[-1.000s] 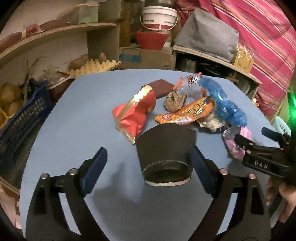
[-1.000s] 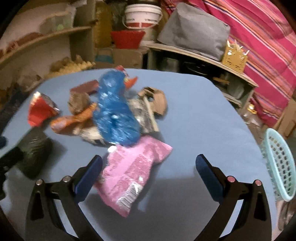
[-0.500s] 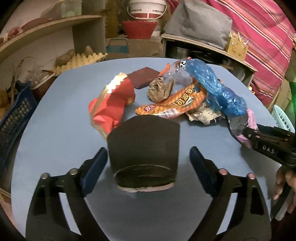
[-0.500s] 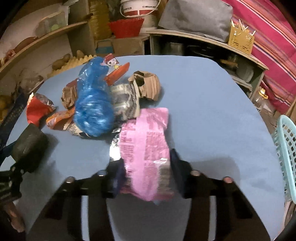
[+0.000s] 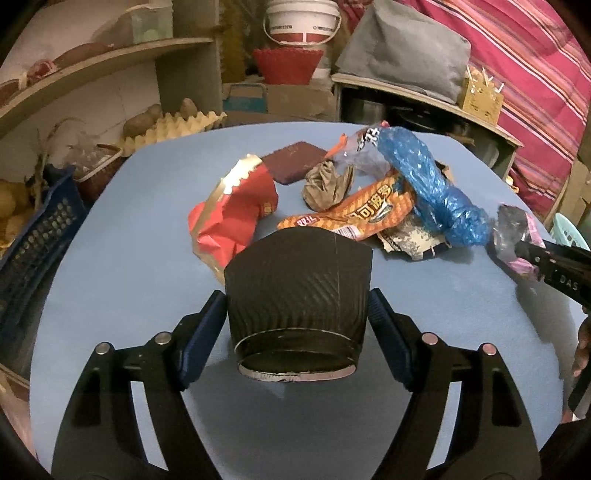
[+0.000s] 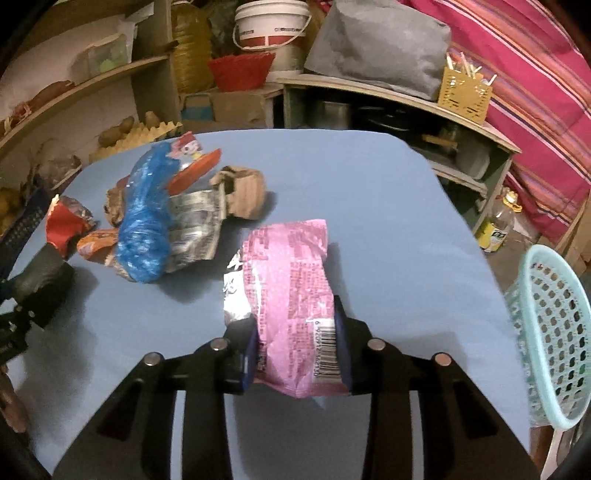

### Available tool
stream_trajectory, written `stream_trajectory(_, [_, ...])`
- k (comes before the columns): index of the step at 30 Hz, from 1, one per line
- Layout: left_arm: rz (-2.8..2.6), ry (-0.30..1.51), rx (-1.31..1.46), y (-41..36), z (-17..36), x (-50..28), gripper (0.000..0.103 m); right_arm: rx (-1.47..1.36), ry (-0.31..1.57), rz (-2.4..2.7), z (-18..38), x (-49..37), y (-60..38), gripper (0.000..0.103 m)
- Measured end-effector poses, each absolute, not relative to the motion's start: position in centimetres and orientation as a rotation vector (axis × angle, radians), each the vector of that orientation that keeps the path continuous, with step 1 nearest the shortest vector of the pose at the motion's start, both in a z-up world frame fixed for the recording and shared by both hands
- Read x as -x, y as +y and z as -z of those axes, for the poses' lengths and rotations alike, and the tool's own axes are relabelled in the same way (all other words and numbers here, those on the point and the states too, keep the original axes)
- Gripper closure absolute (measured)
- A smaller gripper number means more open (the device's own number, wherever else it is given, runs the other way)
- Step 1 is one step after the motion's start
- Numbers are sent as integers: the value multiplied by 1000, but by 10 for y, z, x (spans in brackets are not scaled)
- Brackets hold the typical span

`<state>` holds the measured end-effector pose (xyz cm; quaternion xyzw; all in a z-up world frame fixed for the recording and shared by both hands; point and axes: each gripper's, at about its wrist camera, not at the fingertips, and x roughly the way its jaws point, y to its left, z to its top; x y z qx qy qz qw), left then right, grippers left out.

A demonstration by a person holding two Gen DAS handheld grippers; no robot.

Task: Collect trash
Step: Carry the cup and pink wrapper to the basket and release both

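Note:
My left gripper (image 5: 297, 323) is shut on a black ribbed paper cup (image 5: 295, 295) lying on its side on the blue table (image 5: 129, 277). My right gripper (image 6: 297, 343) is shut on a pink snack wrapper (image 6: 291, 280) and holds it just above the table; the wrapper also shows in the left wrist view (image 5: 513, 236). A trash pile lies beyond: a red wrapper (image 5: 232, 214), an orange wrapper (image 5: 362, 214), a blue plastic bag (image 5: 428, 184), crumpled brown paper (image 5: 325, 184) and a maroon packet (image 5: 295, 162).
A teal perforated basket (image 6: 550, 325) stands off the table's right edge. A dark blue crate (image 5: 33, 236) sits at the left. Shelves with potatoes, an egg tray (image 5: 173, 129), a white bucket (image 5: 303, 22) and a striped cloth stand behind the table.
My left gripper moved forward and closed on the black cup. My right gripper closed on the pink wrapper and lifted it away from the pile.

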<state>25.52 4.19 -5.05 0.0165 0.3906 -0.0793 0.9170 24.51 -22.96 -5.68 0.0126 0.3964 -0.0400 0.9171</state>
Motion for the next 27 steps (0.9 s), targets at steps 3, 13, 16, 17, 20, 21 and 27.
stream_trajectory(3, [147, 792, -35, 38, 44, -248, 27, -28, 807, 103, 52, -239, -246, 68])
stream_trajectory(13, [140, 699, -77, -12, 8, -224, 27, -66, 746, 168, 29, -209, -319, 68])
stream_trajectory(16, [161, 676, -74, -36, -3, -220, 27, -90, 730, 185, 23, -199, -341, 68])
stream_trajectory(17, [167, 670, -75, -42, -5, -219, 27, -102, 725, 194, 20, -195, -351, 68])
stream_trajectory(20, [193, 660, -83, -71, -10, -217, 27, -129, 708, 213, 13, -185, -378, 68])
stream_trajectory(21, [207, 658, -87, -85, -11, -216, 27, -136, 702, 221, 10, -182, -388, 68])
stream_trajectory(27, [287, 660, -111, -153, -9, -212, 27, -178, 668, 271, 0, -159, -443, 68])
